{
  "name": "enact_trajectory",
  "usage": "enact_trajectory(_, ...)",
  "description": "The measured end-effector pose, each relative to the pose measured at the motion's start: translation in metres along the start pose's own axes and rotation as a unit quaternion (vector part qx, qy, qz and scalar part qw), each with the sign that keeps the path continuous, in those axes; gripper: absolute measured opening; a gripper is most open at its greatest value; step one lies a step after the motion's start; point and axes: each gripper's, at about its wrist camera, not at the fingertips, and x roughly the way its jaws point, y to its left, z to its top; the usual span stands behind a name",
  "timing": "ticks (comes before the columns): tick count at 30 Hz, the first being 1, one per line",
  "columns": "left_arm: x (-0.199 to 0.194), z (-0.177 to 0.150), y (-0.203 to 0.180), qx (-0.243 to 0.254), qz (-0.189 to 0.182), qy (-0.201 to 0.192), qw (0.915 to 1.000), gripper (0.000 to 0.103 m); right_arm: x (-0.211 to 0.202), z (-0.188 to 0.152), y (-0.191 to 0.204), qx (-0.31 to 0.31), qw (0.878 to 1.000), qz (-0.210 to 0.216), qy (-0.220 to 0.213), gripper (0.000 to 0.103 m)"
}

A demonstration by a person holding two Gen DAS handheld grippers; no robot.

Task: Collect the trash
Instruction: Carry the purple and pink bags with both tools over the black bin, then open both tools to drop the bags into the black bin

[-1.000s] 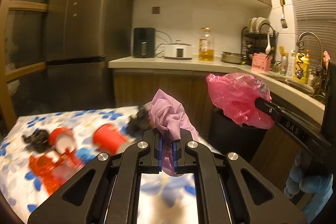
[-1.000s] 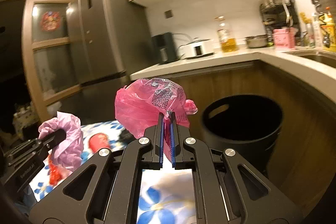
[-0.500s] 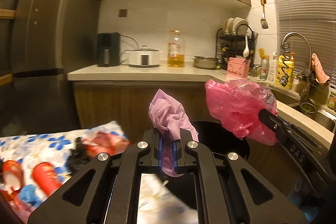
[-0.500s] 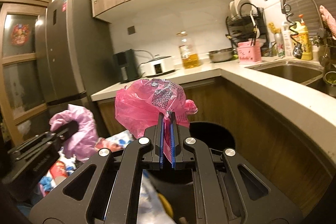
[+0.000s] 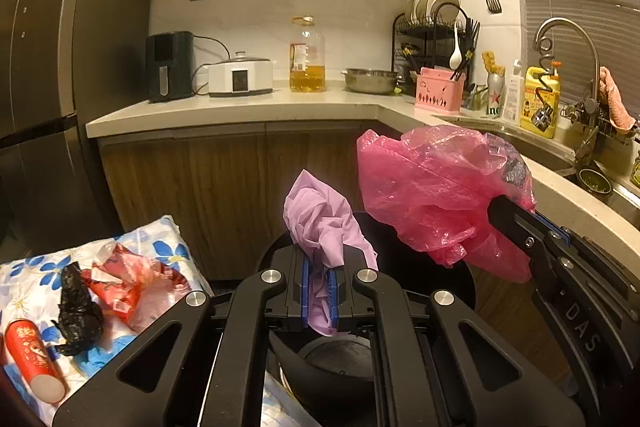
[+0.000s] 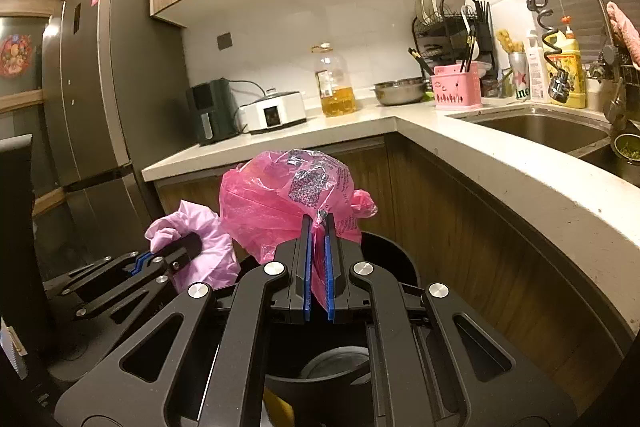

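My left gripper (image 5: 319, 267) is shut on a crumpled lilac plastic bag (image 5: 320, 223) and holds it above the black round trash bin (image 5: 460, 279). My right gripper (image 6: 318, 227) is shut on a crumpled pink plastic bag (image 6: 280, 207), also above the bin (image 6: 392, 259). In the left wrist view the pink bag (image 5: 432, 195) and right gripper (image 5: 516, 215) sit to the right. In the right wrist view the lilac bag (image 6: 200, 243) and left gripper (image 6: 176, 251) sit to the left.
A floral-cloth table (image 5: 168, 243) at lower left holds a black bag (image 5: 76, 307), red wrappers (image 5: 132, 287) and a red cup (image 5: 32, 359). A wooden counter (image 5: 240, 111) with appliances runs behind; a sink (image 6: 540, 131) lies right. A fridge (image 6: 92, 87) stands left.
Both grippers have swung right from the floral table toward the counter corner, each still holding its bag. The black bin is now directly below them.
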Motion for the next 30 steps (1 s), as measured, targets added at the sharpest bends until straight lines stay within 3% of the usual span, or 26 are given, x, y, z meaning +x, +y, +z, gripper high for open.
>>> enact_trajectory(9, 0.021, -0.002, -0.003, 0.007, -0.007, 0.012, 0.9999, 0.007, 0.015, -0.002, -0.007, 0.006, 1.000, 0.003, 0.011, 0.007)
enact_trajectory(12, 0.023, -0.001, -0.005, 0.008, -0.007, 0.011, 0.9999, 0.012, 0.018, -0.001, -0.009, 0.011, 1.000, 0.006, 0.012, 0.007)
enact_trajectory(17, 0.023, -0.003, -0.002, 0.007, -0.006, 0.007, 0.9999, 0.032, 0.022, 0.000, -0.012, 0.013, 1.000, 0.007, 0.017, 0.008)
enact_trajectory(19, 0.024, -0.003, -0.001, 0.007, -0.001, 0.006, 1.0000, 0.046, 0.024, 0.002, -0.012, 0.015, 1.000, 0.006, 0.020, 0.009)
enact_trajectory(23, 0.024, -0.003, 0.005, -0.002, 0.003, 0.005, 1.0000, 0.060, 0.028, 0.003, -0.013, 0.016, 1.000, 0.007, 0.025, 0.014)
enact_trajectory(25, 0.023, -0.003, 0.007, -0.005, 0.004, 0.002, 1.0000, 0.070, 0.030, 0.003, -0.013, 0.016, 0.999, 0.008, 0.030, 0.019)
enact_trajectory(30, 0.020, -0.004, 0.015, -0.011, 0.017, 0.001, 0.9998, 0.081, 0.029, 0.003, -0.017, 0.022, 0.999, 0.005, 0.029, 0.042)
